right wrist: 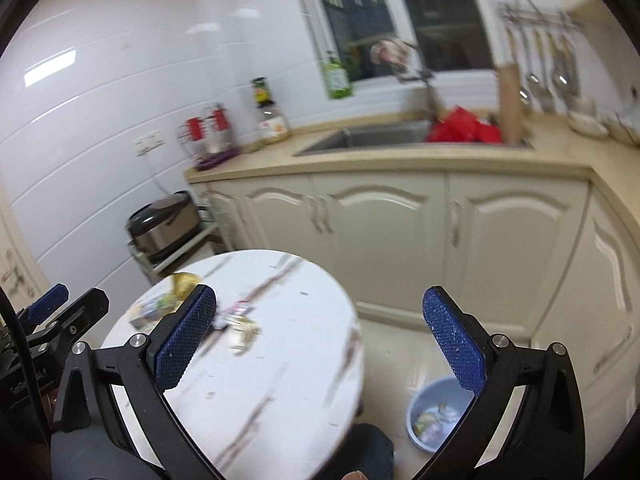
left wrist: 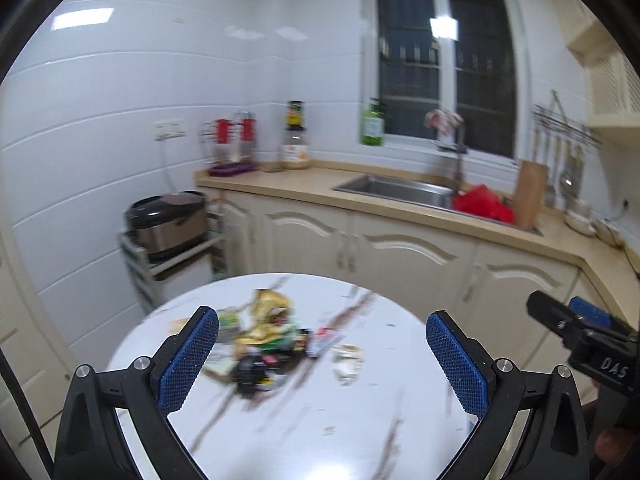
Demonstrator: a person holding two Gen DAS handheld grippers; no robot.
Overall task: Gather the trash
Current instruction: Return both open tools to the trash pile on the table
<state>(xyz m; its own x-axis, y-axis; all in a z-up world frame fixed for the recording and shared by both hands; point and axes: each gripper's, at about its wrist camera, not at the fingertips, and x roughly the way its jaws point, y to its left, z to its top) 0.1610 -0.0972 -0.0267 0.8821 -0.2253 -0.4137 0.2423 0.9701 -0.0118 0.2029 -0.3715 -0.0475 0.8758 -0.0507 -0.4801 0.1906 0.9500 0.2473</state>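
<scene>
Lighting: bright, even indoor light; ceiling-lamp glare on the glossy white tiled wall (left wrist: 100,92) and the dark night window (left wrist: 444,28) right of it. Quality: motion blur throughout, strongest on the round white marble-pattern table (left wrist: 320,420) below the wall; fisheye bending and black vignette at the edges.

The round tabletop (left wrist: 304,412) at the lower centre of the left wrist view is white with brown marble-like streaks. On it lies a heap of crumpled wrappers (left wrist: 264,344), gold, green, black and white. Both grippers have black frames and blue, cross-hatched finger pads (left wrist: 188,360). The wall tiles (left wrist: 100,120) in the upper left are glossy white. The countertop (left wrist: 288,186) is beige and the panelled cabinet doors (right wrist: 384,240) are cream. A red plastic bag (right wrist: 464,128) shows in the steel-grey sink (right wrist: 368,138). At the lower right of the right wrist view stands a pale blue plastic bucket (right wrist: 424,404) holding multicoloured scraps.
</scene>
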